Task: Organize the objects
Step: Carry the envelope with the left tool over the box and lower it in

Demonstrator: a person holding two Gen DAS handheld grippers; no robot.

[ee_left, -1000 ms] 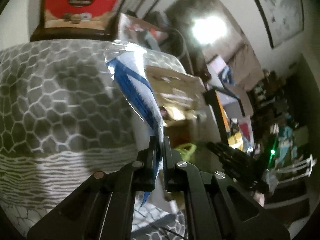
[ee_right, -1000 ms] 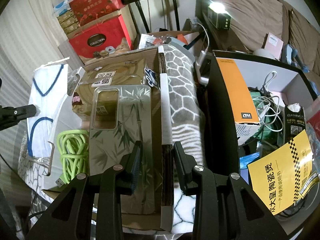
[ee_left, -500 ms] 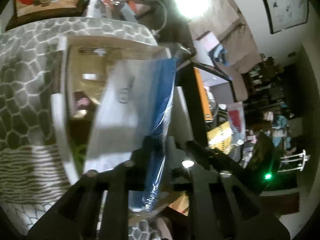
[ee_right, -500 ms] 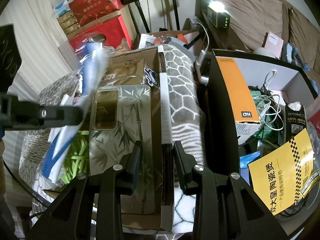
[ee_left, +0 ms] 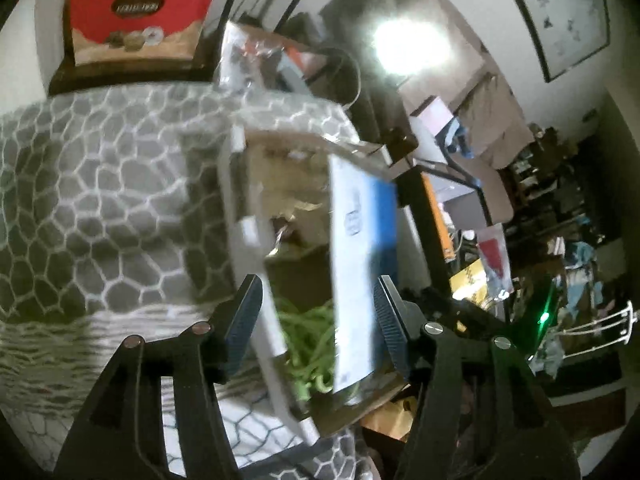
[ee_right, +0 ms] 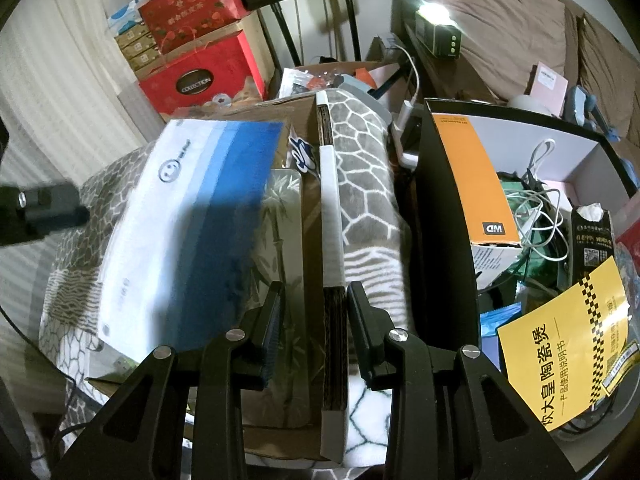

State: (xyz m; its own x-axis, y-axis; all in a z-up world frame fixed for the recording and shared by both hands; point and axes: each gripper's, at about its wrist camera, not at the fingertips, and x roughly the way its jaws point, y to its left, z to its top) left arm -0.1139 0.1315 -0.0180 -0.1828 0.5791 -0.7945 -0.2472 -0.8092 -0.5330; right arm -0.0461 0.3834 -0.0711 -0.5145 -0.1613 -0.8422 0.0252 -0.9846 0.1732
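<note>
While the left gripper point(ee_left: 316, 316) is opening, its fingers clear of the blue-and-white packet point(ee_right: 192, 232) lying over the cardboard box point(ee_right: 308, 216), it should back straight off; the right gripper point(ee_right: 314, 324) straddles the box wall, fingers apart.

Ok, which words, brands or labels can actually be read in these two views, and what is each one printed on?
"COLLECTION": red gift box.
"DM", upside down: orange box.
"大皇陶瓷煲": yellow leaflet.
Blue and white packet: round logo, text blurred.
Upper red carton and black carton: print too small.
Left wrist view: all blurred.
</note>
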